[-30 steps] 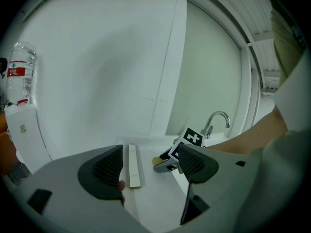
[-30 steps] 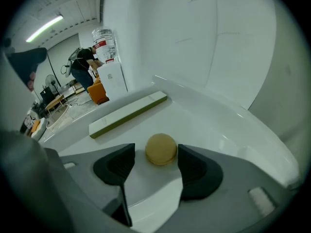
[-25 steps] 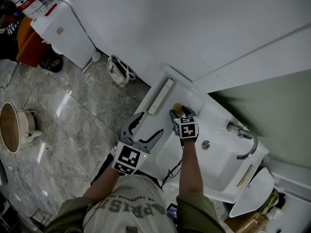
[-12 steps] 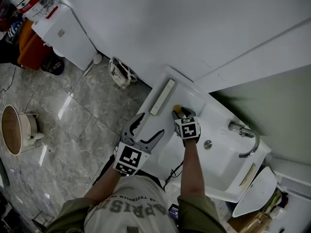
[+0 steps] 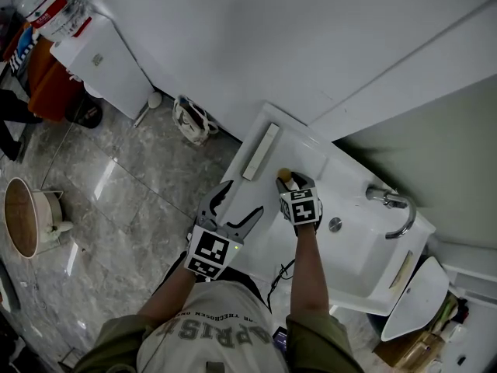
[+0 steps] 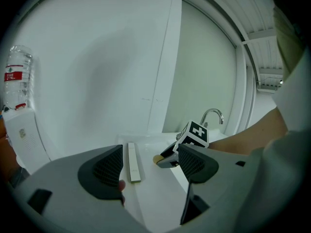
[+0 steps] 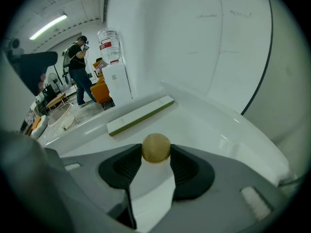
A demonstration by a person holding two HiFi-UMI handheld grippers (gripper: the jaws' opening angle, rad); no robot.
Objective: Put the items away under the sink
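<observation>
Far left: a water bottle (image 5: 46,5) sits on top of a white dispenser (image 5: 105,61), with something orange (image 5: 46,80) beside it.
Floor: glossy grey marbled tiles (image 5: 116,193). A round basket (image 5: 22,217) stands at the left and a small bag (image 5: 190,119) lies near the wall.
Wall: plain white (image 5: 272,37), meeting a pale green panel (image 5: 443,146) at the right.
Left gripper: it (image 5: 241,198) hangs off the near left edge of the counter. Its jaws are wide apart and hold nothing; its own view looks through the gap at the counter.
Counter: white and glossy (image 5: 304,150), forming the left part of the sink unit.
Long box: white with an olive edge (image 5: 260,151), lying flat on the far left of the counter, apart from the ball.
Ball: small and tan (image 5: 284,174), caught between the right gripper's pads just right of the box's near end. Whether it touches the counter cannot be told.
Right gripper: it (image 5: 287,179) points steeply down at the counter. Its jaws have just been closing, and the two pads press on either side of the ball.
Basin: sunk into the unit right of the counter (image 5: 365,263), with a round drain (image 5: 335,224) and a chrome tap (image 5: 396,208) at the far right.
Background: in the right gripper view a person (image 7: 77,67) stands far off beyond the dispenser.
</observation>
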